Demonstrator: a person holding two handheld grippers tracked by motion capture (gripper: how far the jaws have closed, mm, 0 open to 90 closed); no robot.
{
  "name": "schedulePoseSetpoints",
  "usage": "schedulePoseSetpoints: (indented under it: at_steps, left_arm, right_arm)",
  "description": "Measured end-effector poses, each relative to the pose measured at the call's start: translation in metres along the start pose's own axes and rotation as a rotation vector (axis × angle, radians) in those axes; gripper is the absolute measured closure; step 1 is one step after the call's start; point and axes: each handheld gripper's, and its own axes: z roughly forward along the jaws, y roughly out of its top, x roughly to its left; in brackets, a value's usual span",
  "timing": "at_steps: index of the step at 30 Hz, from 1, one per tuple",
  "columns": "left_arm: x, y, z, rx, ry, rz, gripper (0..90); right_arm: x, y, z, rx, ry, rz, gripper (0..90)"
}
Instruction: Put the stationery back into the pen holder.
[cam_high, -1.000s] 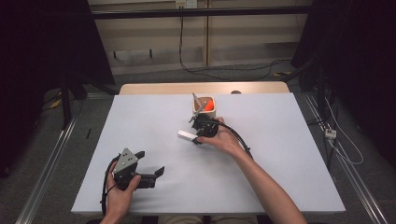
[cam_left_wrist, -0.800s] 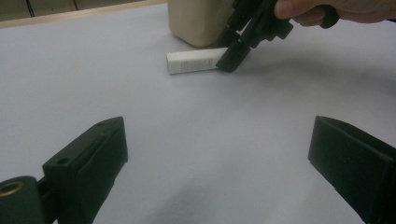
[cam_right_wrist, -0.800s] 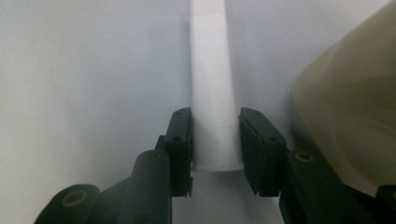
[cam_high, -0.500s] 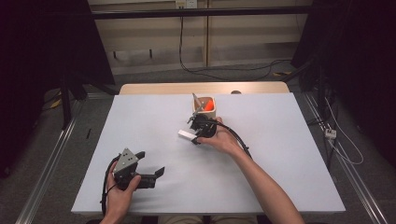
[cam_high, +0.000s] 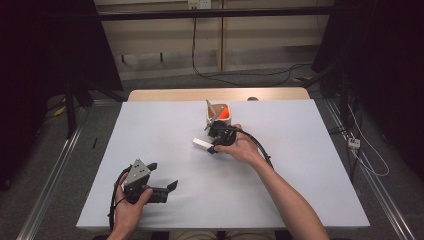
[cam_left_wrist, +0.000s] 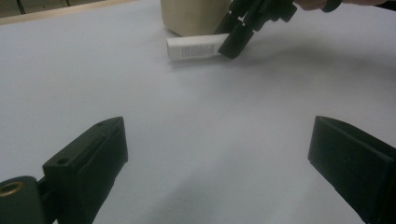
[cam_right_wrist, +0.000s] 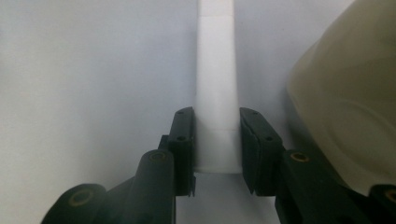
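A white tube (cam_high: 202, 144) (cam_left_wrist: 194, 47) (cam_right_wrist: 217, 93) lies flat on the white table top (cam_high: 300, 175), just in front of a cream cup (cam_high: 225, 119) (cam_left_wrist: 191, 16) (cam_right_wrist: 345, 107) with an orange inside. My right gripper (cam_high: 212, 147) (cam_left_wrist: 233, 42) (cam_right_wrist: 217, 114) has just been closing, and its pads press both sides of the tube's near end. Near the front left corner, my left gripper (cam_high: 162, 175) (cam_left_wrist: 217, 126) is held low over the table. Its jaws stand wide apart with nothing between them.
The cup stands close beside the right gripper's jaw. A bare wooden strip (cam_high: 165, 95) runs along the table's back edge. Cables (cam_high: 260, 145) trail from the gripper over the table, and more lie on the floor behind.
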Motion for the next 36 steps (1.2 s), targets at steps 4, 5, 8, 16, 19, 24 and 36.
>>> schedulePoseSetpoints:
  at_steps: [4,5,8,16,19,24,36]
  left_arm:
    - [-0.001,0.005,-0.002,0.007,0.027,0.057,5.4]
    - [-0.001,0.005,-0.001,0.011,0.027,0.055,5.4]
    - [0.0,0.005,0.002,0.031,0.025,0.064,5.5]
    - [-0.007,0.014,0.017,0.047,0.017,0.186,7.1]
    - [-0.012,0.021,0.023,0.051,0.03,0.257,7.1]
    - [-0.024,0.03,0.035,0.073,0.065,0.416,7.8]
    - [-0.042,0.038,0.07,0.055,0.16,0.736,12.5]
  right_arm:
    - [0.005,-0.001,-0.01,-0.027,0.005,-0.005,67.4]
    - [0.006,-0.001,-0.011,-0.03,0.007,-0.01,67.4]
    - [0.009,-0.004,-0.013,-0.025,0.015,-0.012,67.4]
    - [0.015,-0.014,-0.023,-0.047,0.043,-0.011,67.4]
    - [0.019,-0.015,-0.03,-0.056,0.051,-0.015,67.4]
    - [0.027,-0.02,-0.039,-0.067,0.065,-0.019,67.4]
    - [0.033,-0.032,-0.051,-0.074,0.081,-0.02,67.4]
